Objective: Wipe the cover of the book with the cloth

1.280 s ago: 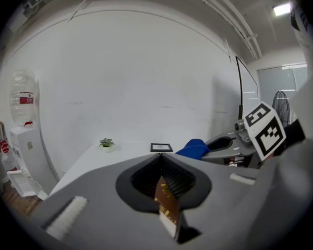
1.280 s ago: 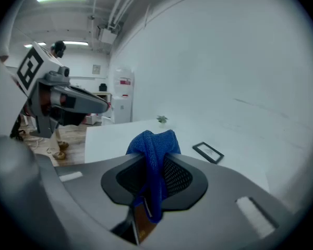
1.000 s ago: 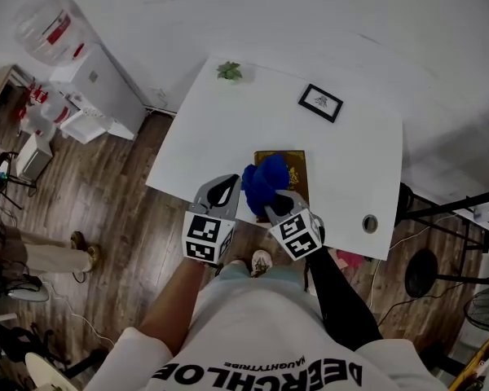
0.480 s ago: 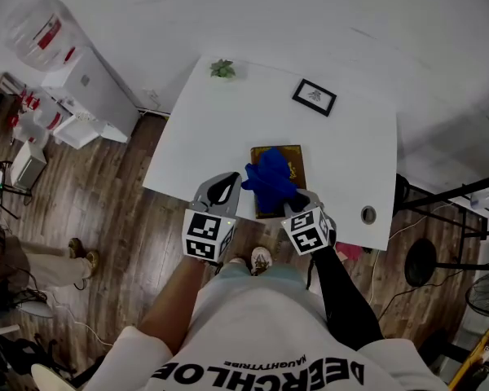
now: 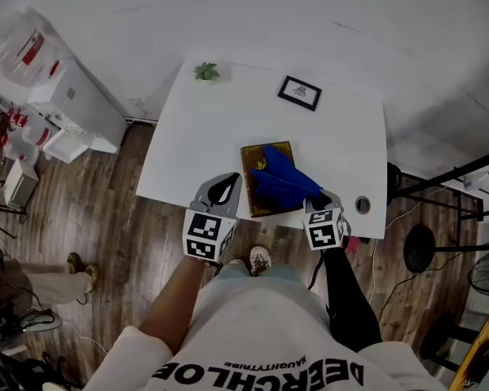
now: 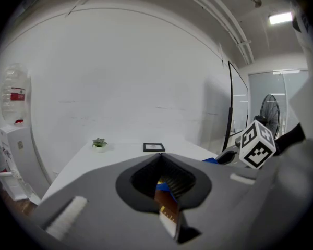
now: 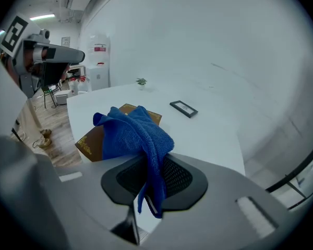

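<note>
A brown book (image 5: pixel 257 169) with gold print lies near the front edge of the white table (image 5: pixel 196 137). A blue cloth (image 5: pixel 282 182) is draped over its right half and hangs from my right gripper (image 5: pixel 316 205), which is shut on it just off the book's near right corner. In the right gripper view the blue cloth (image 7: pixel 133 132) spills from the jaws of the right gripper (image 7: pixel 148 191) onto the book (image 7: pixel 91 139). My left gripper (image 5: pixel 225 187) sits at the book's near left edge. In the left gripper view the book (image 6: pixel 166 204) is pinched between the jaws of the left gripper (image 6: pixel 164 184).
A small potted plant (image 5: pixel 205 72) and a black picture frame (image 5: pixel 299 93) stand at the table's far side. A round cable hole (image 5: pixel 363 204) is near the front right corner. Wooden floor and a white cabinet (image 5: pixel 65 104) lie to the left.
My right gripper has drawn the blue cloth across the book cover from its left part to its right part. The left gripper has stayed at the book's edge.
</note>
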The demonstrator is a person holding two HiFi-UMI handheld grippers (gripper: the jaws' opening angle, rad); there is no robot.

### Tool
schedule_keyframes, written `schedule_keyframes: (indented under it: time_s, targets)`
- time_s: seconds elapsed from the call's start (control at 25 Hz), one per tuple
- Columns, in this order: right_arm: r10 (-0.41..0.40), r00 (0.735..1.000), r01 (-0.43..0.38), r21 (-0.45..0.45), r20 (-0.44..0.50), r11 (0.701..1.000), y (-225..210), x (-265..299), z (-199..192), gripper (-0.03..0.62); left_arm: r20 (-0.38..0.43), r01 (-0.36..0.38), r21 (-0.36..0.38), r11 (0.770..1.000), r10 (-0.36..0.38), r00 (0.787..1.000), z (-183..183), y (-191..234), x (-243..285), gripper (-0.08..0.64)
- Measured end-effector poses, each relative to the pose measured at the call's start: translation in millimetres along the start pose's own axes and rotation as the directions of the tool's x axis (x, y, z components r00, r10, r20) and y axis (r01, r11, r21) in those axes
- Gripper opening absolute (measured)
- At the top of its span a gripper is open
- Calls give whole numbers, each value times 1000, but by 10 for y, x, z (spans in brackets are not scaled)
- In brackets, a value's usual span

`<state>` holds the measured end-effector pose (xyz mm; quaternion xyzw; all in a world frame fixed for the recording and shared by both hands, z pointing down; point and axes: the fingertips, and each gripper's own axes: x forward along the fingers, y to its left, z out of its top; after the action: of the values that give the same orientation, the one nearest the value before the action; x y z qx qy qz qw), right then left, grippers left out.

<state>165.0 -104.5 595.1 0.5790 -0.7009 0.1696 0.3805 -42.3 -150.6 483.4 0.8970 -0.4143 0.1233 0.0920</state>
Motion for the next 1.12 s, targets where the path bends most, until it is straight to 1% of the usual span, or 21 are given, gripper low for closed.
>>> schedule_keyframes:
  time_s: [0.12,0.2,0.28,0.4,0.6,0.76,0.92,1.12]
  targets:
    - [-6,999,6,8,45,1000,54,-54,80,67,4,8,2,1000,-8,1000,23,18,-6,57]
    - [-14,994,12,18,110,1000,75,-132,210,67,9,14,6,1000,-15,1000,51,21,-6,57]
    - [-12,983,6,33,183,999,82,-242,380,66,17,18,10,1000,-18,1000,91,28,-12,57]
    - [-11,954,-9,65,301,998,52,-454,715,63,32,14,13,1000,-15,999,173,73,-43,57]
    - [-43,901,6,86,431,996,-18,-804,1155,63,58,-7,13,1000,6,998,305,219,-124,57]
    - [-65,862,29,79,503,996,-56,-1074,1419,63,88,-41,21,999,39,995,477,353,-202,57]
    - [-83,827,47,79,557,996,-84,-1291,1598,63,167,-79,57,995,68,984,825,439,-323,57]
    - [-115,783,96,64,612,993,-115,-1511,1738,63,246,-89,102,991,61,967,1238,398,-449,57]
